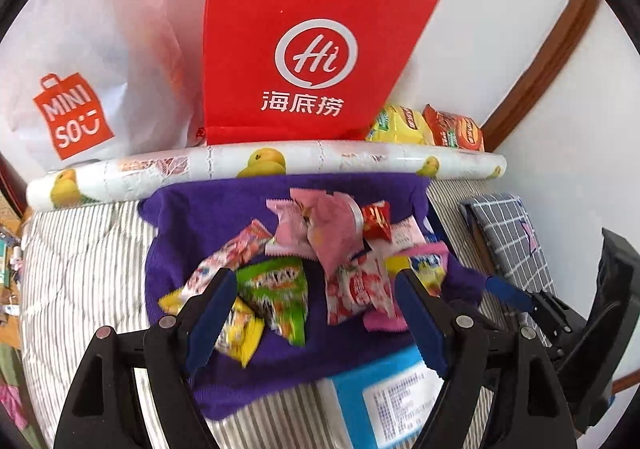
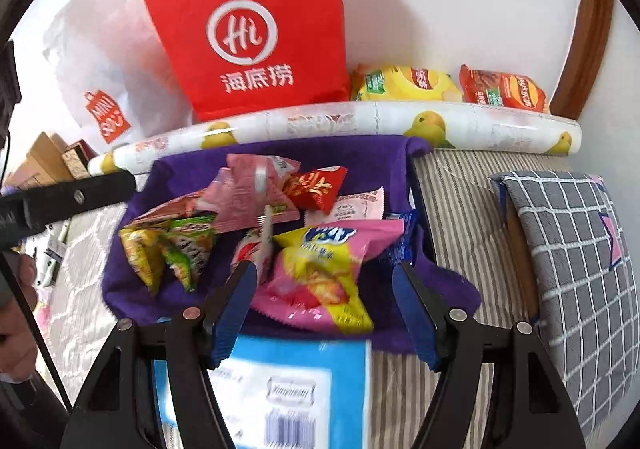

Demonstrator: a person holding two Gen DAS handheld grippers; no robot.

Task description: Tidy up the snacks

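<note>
Several small snack packets lie in a heap on a purple cloth [image 1: 360, 193] [image 2: 376, 161]. Among them are a green packet [image 1: 280, 289] [image 2: 188, 245], pink packets [image 1: 324, 225] [image 2: 248, 189], a small red packet [image 1: 378, 223] [image 2: 316, 185] and a pink-and-yellow packet [image 2: 320, 273]. My left gripper [image 1: 316, 317] is open and empty, hovering over the near part of the heap. My right gripper [image 2: 324, 313] is open and empty, above the pink-and-yellow packet. The right gripper also shows at the right edge of the left wrist view [image 1: 520, 297].
A red paper bag [image 1: 304, 49] [image 2: 256, 33] and a white MINISO bag [image 1: 76, 117] [image 2: 108, 117] stand against the wall behind a duck-print roll [image 1: 280, 165] [image 2: 360, 121]. Yellow [image 2: 404, 85] and red [image 2: 504, 89] chip bags lie right. A blue box [image 1: 392, 401] [image 2: 280, 389] sits near. A checked cushion [image 2: 580, 249] lies right.
</note>
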